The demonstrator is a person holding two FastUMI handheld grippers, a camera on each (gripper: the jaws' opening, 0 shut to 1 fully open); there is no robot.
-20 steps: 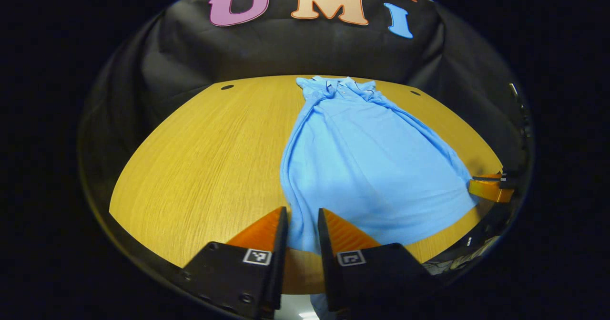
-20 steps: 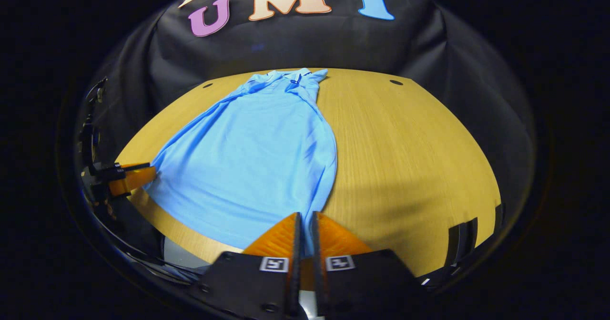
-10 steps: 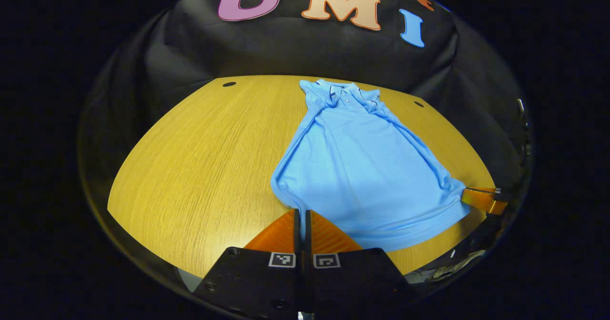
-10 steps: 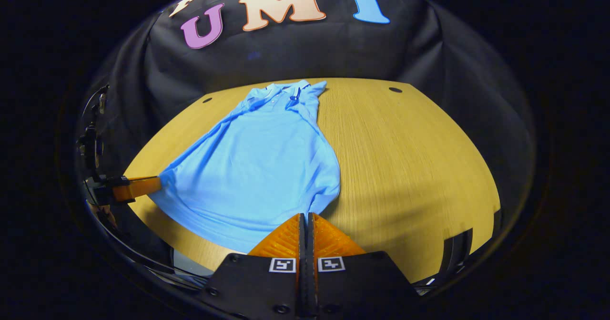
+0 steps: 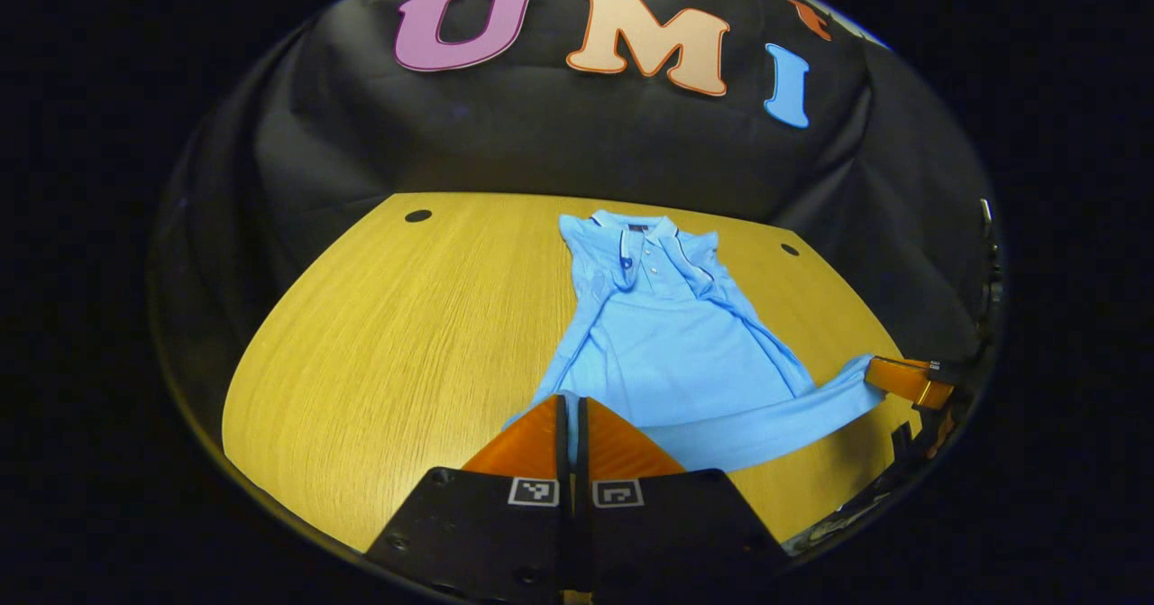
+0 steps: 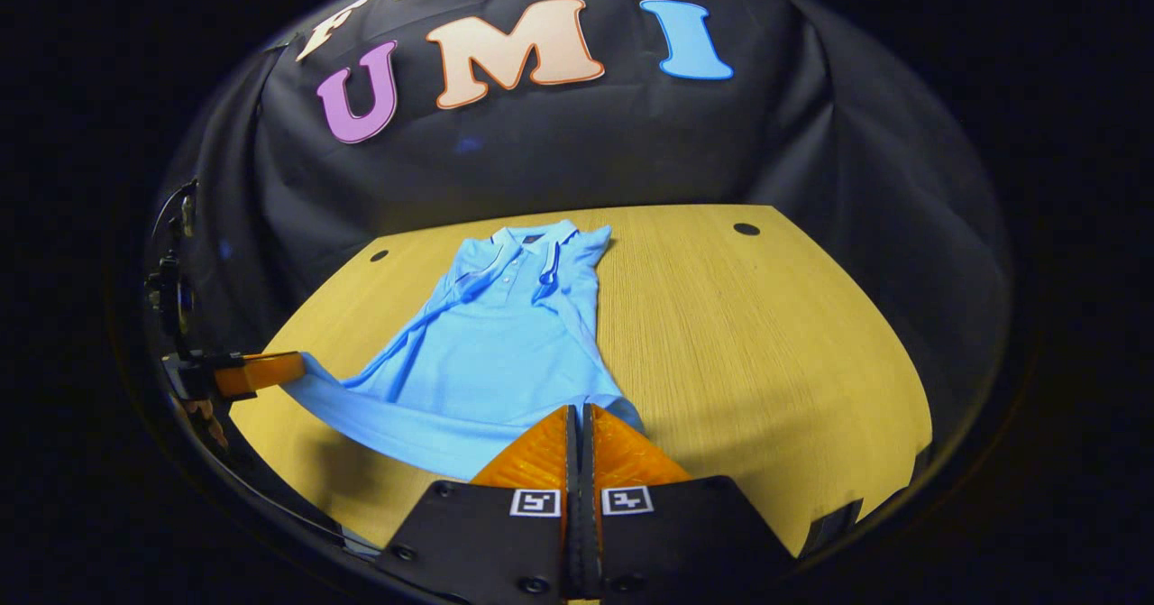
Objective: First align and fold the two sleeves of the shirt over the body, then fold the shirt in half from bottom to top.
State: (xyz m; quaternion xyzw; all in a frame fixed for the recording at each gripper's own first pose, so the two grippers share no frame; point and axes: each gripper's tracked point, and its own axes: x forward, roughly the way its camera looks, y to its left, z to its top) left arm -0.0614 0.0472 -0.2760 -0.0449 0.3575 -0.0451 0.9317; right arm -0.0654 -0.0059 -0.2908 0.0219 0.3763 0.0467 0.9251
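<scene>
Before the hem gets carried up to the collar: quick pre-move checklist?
1. Left gripper shut on the light blue polo shirt's hem corner: ok.
2. Right gripper shut on the other hem corner: ok.
3. Hem lifted off the round wooden table between both grippers: ok.
4. Sleeves folded over the body: ok, both lie inward.
5. Dark-trimmed collar flat at the far end: ok.
6. Hem taut and level: cannot tell.

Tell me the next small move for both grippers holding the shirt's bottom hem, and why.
Probably carry the hem forward toward the collar. The left gripper and right gripper each pinch a bottom corner, the hem is raised off the table, and both sleeves look already folded in.
</scene>
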